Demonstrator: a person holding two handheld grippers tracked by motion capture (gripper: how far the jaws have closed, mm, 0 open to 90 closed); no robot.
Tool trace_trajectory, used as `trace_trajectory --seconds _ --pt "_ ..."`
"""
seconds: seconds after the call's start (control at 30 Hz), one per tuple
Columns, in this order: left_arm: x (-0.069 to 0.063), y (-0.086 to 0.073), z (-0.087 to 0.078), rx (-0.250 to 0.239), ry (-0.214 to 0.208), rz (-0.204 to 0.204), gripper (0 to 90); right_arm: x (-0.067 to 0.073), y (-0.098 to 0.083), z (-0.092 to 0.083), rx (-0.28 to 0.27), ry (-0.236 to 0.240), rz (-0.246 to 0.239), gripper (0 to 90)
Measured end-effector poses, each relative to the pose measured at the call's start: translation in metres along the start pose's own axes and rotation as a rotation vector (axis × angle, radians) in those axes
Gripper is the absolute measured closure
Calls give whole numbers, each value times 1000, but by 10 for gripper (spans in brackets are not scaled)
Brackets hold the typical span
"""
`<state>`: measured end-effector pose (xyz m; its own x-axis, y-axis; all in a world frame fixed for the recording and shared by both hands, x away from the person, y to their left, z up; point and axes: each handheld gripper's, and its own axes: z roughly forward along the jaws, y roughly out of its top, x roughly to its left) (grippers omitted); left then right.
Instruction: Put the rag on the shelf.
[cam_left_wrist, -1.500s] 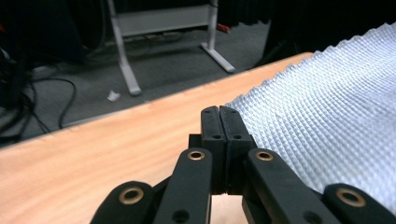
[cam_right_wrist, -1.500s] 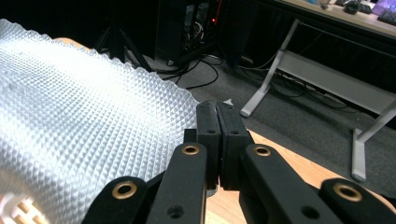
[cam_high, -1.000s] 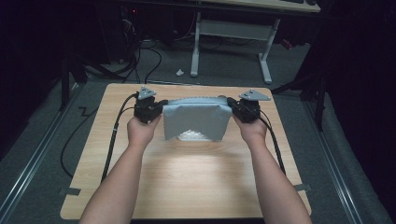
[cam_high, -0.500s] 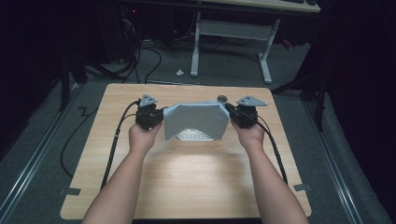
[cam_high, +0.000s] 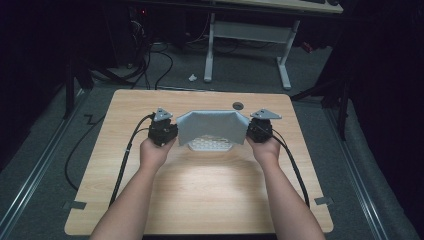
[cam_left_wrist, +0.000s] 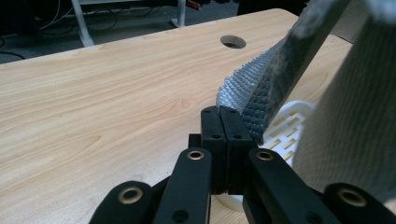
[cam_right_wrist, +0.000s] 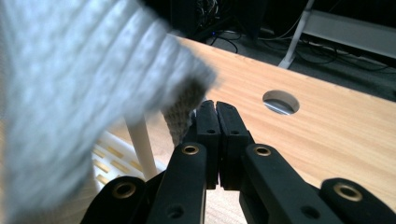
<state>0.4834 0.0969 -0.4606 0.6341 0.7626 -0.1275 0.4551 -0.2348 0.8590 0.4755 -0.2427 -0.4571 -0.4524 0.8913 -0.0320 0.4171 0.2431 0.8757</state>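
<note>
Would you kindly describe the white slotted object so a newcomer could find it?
Start at the wooden table. Between the two hands hangs a grey cloth; under it sits the white slotted basket, the one white, perforated thing there.

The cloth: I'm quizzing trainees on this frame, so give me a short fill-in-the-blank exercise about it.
1. The grey cloth is held by ____ grippers.
2. Under the cloth lies a white slotted ____.
3. The left gripper has its jaws ____ on the cloth.
4. The round hole is in the ____.

Missing words: both; tray; shut; table
</note>
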Motion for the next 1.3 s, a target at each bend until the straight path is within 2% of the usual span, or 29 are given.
trace_trajectory --seconds 0.37,0.47,0.5,0.6,0.8,0.93,1.1,1.27,1.3 --pt "7 -4 3 30 -13 -36 886 -3 -12 3 15 -11 19 892" --pt "8 -5 3 27 -22 -37 826 -3 -11 1 13 -15 20 852" --pt "8 -5 3 28 -18 -38 785 -3 -10 0 10 -19 21 835" --pt "10 -4 0 17 -6 -49 750 -6 -8 -3 2 -22 23 825" --pt "15 0 -10 -10 7 -64 725 -12 -5 -11 -9 -31 37 802" --pt "20 1 -17 -23 31 -75 691 -16 -4 -16 -17 -41 39 799" --pt "28 0 -25 -16 61 -87 691 -21 -2 -23 -30 -51 41 783" --pt "36 -2 -34 -43 78 -113 644 -26 -2 -28 -28 -67 43 777" --pt "39 -2 -36 -53 95 -118 624 -27 -2 -29 -28 -69 41 777"
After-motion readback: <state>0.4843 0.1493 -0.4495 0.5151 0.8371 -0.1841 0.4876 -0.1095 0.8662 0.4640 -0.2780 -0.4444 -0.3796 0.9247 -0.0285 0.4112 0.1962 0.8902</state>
